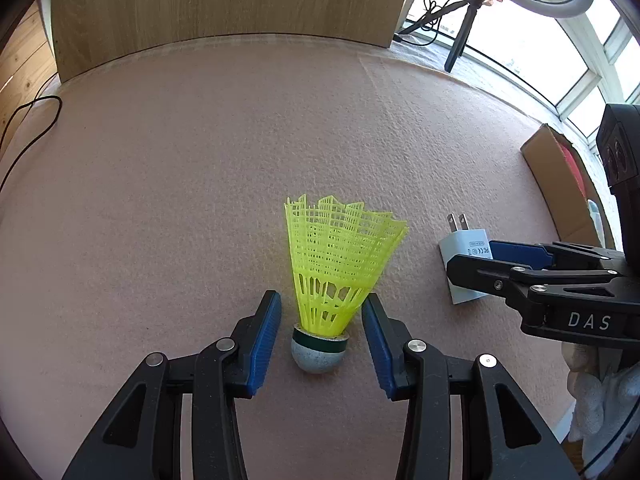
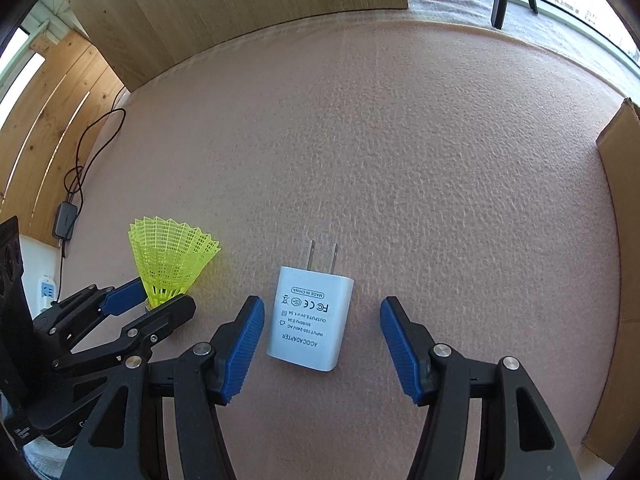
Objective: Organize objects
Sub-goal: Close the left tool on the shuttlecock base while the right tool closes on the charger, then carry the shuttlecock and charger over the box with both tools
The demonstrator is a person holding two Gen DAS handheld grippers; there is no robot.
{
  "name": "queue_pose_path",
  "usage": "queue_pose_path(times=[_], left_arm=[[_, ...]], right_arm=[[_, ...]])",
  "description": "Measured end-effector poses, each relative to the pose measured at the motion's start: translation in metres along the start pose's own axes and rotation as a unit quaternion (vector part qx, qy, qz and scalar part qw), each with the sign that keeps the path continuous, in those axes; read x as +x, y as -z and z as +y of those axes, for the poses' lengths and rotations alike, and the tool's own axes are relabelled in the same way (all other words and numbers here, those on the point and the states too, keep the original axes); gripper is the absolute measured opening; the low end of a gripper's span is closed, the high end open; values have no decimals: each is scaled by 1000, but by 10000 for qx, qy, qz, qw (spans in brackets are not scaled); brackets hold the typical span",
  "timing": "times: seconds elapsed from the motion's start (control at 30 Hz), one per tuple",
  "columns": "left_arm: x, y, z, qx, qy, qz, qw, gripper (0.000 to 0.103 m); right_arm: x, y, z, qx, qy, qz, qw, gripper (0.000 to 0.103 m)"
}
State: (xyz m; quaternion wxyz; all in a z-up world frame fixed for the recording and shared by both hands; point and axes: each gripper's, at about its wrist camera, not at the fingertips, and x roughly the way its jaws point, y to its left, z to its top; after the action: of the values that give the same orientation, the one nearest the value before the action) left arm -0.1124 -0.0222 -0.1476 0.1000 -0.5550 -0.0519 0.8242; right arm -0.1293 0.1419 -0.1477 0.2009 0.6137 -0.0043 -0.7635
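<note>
A yellow plastic shuttlecock (image 1: 340, 264) with a grey cork base lies on the pink felt mat (image 1: 200, 160), its base between the blue pads of my left gripper (image 1: 321, 312), which is open around it with small gaps on both sides. A white AC adapter (image 2: 310, 318) lies flat with its two prongs pointing away, between the blue pads of my right gripper (image 2: 322, 326), also open and not touching it. The shuttlecock (image 2: 172, 260) and left gripper (image 2: 132, 304) show at the left of the right wrist view; the adapter (image 1: 466, 264) and right gripper (image 1: 476, 256) show at the right of the left wrist view.
A cardboard box (image 2: 618, 240) stands at the mat's right edge, with a red item inside the box (image 1: 560, 184). A wooden panel (image 1: 224, 4) rises behind the mat. A black cable (image 2: 92, 152) and small black device lie off the left edge. A tripod (image 1: 460, 28) stands by the window.
</note>
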Motion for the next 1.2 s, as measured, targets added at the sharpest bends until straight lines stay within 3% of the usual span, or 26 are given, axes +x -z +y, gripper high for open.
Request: queue_pose_path(times=[0.2, 0.37, 0.47, 0.53, 0.57, 0.9, 1.2], left_arm=[[-1, 0, 0, 113, -68, -12, 9999, 44], [1, -2, -3, 103, -80, -41, 9999, 36], [1, -3, -3, 104, -63, -49, 9999, 35], [1, -3, -3, 106, -59, -63, 9999, 35], [2, -3, -3, 97, -58, -74, 9999, 34], [-6, 2, -8, 114, 114, -140, 9998, 33], [-27, -10, -50, 404, 368, -365, 9978, 32]], right_arm=[[3, -4, 6, -156, 166, -33, 9997, 57], [6, -7, 11, -385, 309, -60, 9988, 56], [7, -8, 13, -492, 389, -87, 9980, 48], [6, -8, 13, -578, 431, -85, 9974, 36], [6, -7, 13, -621, 459, -79, 9970, 34], [-11, 6, -2, -572, 283, -245, 9977, 33], [-58, 17, -26, -371, 186, -720, 9965, 33]])
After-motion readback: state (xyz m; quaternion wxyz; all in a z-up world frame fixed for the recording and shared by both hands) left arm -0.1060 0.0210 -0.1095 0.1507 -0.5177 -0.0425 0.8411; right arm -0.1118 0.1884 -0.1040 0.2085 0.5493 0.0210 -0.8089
